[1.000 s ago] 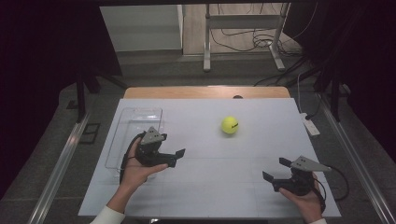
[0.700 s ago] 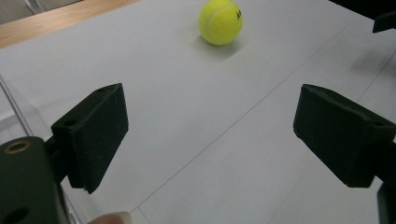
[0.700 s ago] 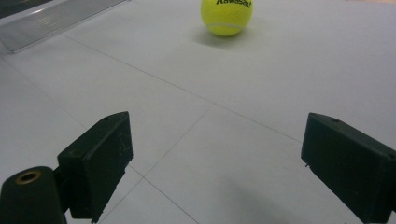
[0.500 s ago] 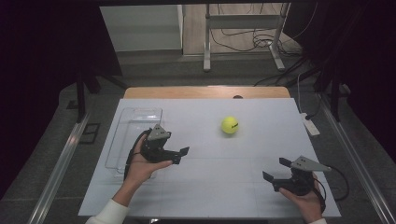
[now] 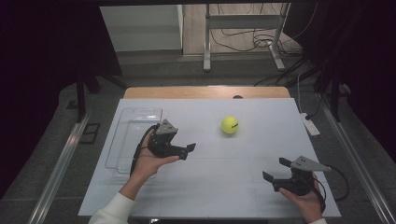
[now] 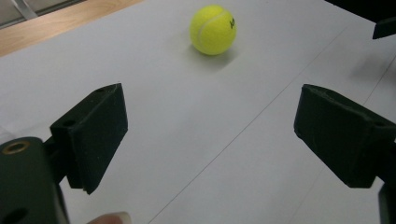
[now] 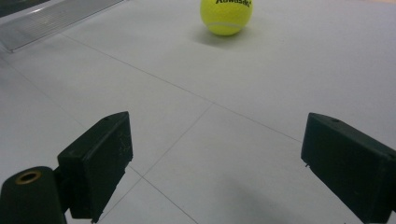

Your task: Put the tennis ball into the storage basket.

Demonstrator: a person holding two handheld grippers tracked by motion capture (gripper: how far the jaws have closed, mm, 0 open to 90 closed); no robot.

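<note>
A yellow tennis ball [image 5: 229, 124] lies on the white table top, right of centre toward the back. My left gripper [image 5: 188, 150] hovers left of the ball, a short gap away, and points toward it. In the left gripper view the ball [image 6: 213, 29] sits ahead of the left gripper [image 6: 210, 135], whose jaws stand wide apart with nothing between them. My right gripper [image 5: 275, 169] rests near the front right edge, open and empty. In the right gripper view the ball [image 7: 226, 16] lies far ahead of the right gripper [image 7: 215, 158].
A clear plastic tray [image 5: 135, 122] lies at the table's left side, just behind my left hand; its edge [image 7: 46, 23] shows in the right gripper view. A white power strip [image 5: 310, 125] sits off the table's right edge. Wooden table edge [image 5: 205, 92] runs along the back.
My left hand has moved to the right, away from the tray and closer to the ball. The right hand and the ball have stayed in place.
</note>
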